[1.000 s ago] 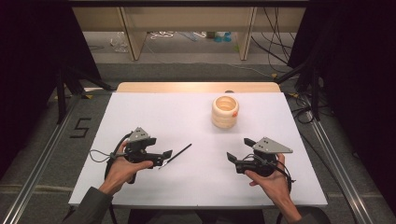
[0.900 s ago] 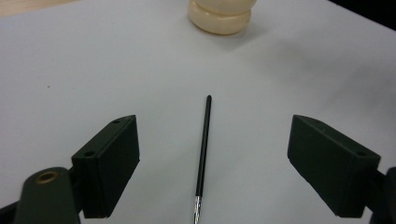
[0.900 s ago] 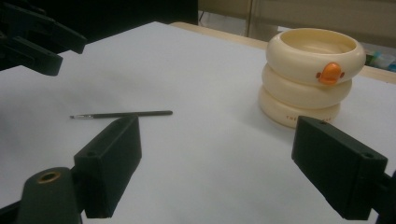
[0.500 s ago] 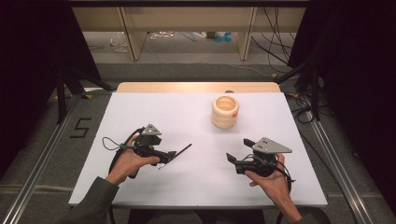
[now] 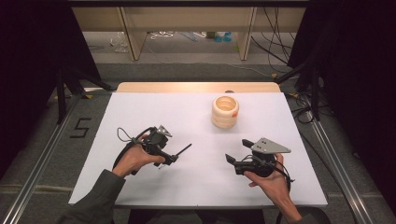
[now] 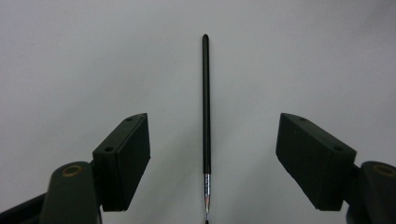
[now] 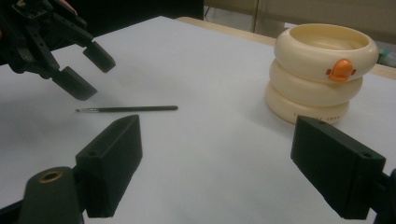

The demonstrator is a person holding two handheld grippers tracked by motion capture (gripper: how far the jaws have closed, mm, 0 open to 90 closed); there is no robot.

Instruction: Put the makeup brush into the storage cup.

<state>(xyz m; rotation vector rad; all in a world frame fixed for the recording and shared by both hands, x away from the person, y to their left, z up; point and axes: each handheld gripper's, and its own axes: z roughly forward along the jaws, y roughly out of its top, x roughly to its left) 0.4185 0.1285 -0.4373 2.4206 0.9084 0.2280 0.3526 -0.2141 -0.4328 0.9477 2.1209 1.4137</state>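
A thin black paintbrush (image 5: 183,150) with a silver ferrule lies flat on the white table (image 5: 196,116). My left gripper (image 5: 170,158) hovers over its bristle end, tilted down. In the left gripper view the paintbrush (image 6: 206,102) runs up the middle between the jaws of the left gripper (image 6: 213,119). Those jaws have just been closing, and the pads stand well clear of the handle. My right gripper (image 5: 237,150) rests open near the front right, holding nothing. From the right gripper view (image 7: 217,123) I see the paintbrush (image 7: 130,108) and the left gripper (image 7: 91,74) above it.
A cream cup (image 5: 225,112) made of stacked rings, with an orange duck bill (image 7: 342,70) on its side, stands at the back right of the table. A wooden strip (image 5: 196,87) edges the table's far side. Cables lie on the floor beyond.
My left hand has slid to the right toward the paintbrush and now hangs over its near end, with the jaws a little narrower. The right hand has kept still.
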